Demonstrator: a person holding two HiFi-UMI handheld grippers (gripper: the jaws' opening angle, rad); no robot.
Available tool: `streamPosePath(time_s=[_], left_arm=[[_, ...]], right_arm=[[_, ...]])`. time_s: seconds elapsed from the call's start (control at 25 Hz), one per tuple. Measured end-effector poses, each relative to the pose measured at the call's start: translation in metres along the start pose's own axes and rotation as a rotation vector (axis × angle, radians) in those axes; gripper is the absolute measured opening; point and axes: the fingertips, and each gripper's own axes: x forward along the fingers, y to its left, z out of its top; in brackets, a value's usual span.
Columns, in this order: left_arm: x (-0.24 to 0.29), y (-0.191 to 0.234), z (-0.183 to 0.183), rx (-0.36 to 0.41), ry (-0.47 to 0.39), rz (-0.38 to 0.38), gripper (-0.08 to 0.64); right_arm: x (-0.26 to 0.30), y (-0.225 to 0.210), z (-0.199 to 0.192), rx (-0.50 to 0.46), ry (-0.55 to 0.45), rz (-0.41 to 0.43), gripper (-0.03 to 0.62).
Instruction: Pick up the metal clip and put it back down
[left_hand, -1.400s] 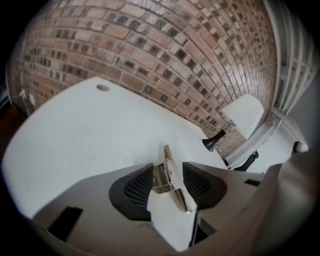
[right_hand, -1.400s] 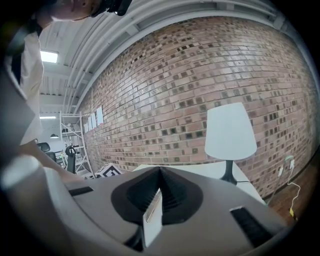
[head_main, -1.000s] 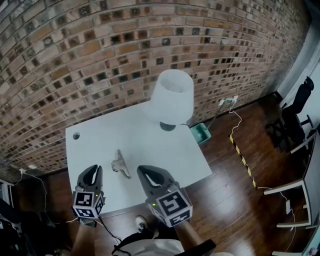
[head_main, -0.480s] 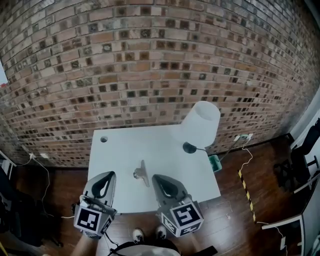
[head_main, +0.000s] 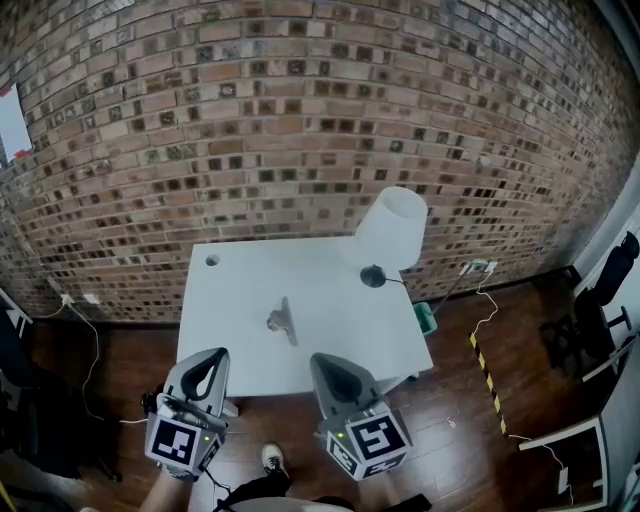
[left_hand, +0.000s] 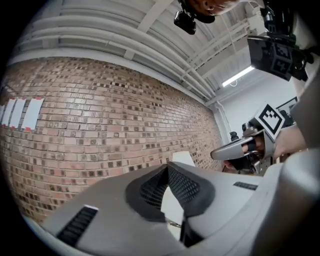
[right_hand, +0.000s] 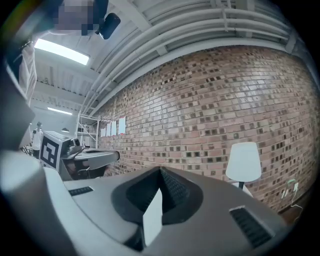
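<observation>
White table (head_main: 330, 290): metal clip (head_main: 282, 320) lies mid-surface; left gripper (head_main: 213, 353) just closed empty, right gripper (head_main: 322, 359) clenched empty, so open one and straddle the clip squarely.

The left gripper (head_main: 210, 358) and right gripper (head_main: 330, 363) are smooth grey shells tapering to jaws lined with black ribbed pads (left_hand: 186, 186). Each carries a cube (head_main: 178, 443) with black-and-white square markers and a small green light (head_main: 333, 437).

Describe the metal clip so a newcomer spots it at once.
Find the white table by the brick wall. Near its middle, left of the white lamp, lies the metal clip: the only small, shiny grey thing on the tabletop.
</observation>
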Motion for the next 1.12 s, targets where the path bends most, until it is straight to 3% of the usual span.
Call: streamPosePath(time_s=[0.16,0.36,0.48,0.68,0.88,1.12], left_arm=[[-0.043,-0.045,0.007,0.01,-0.002,0.018,0.011],[-0.125,-0.133,0.018,0.03,-0.009,0.063,0.011],[-0.179,-0.181,0.025,0.081,-0.038,0.1,0.011],[-0.244,-0.251,0.042,0.078,-0.014,0.113,0.011],[-0.276,-0.28,0.067,0.092,-0.019,0.107,0.011],[-0.291,-0.29,0.071,0.075,0.01,0.077,0.011]], right_arm=[[-0.06,0.023,-0.002,-0.004,-0.032,0.026,-0.02],[-0.177,0.05,-0.005,0.006,-0.068,0.049,-0.02],[-0.252,0.067,-0.004,-0.015,-0.081,0.061,-0.02],[-0.347,0.088,-0.005,-0.01,-0.064,0.074,-0.02],[-0.383,0.11,0.009,-0.013,-0.075,0.086,-0.02],[-0.39,0.13,0.008,-0.009,-0.06,0.086,-0.02]])
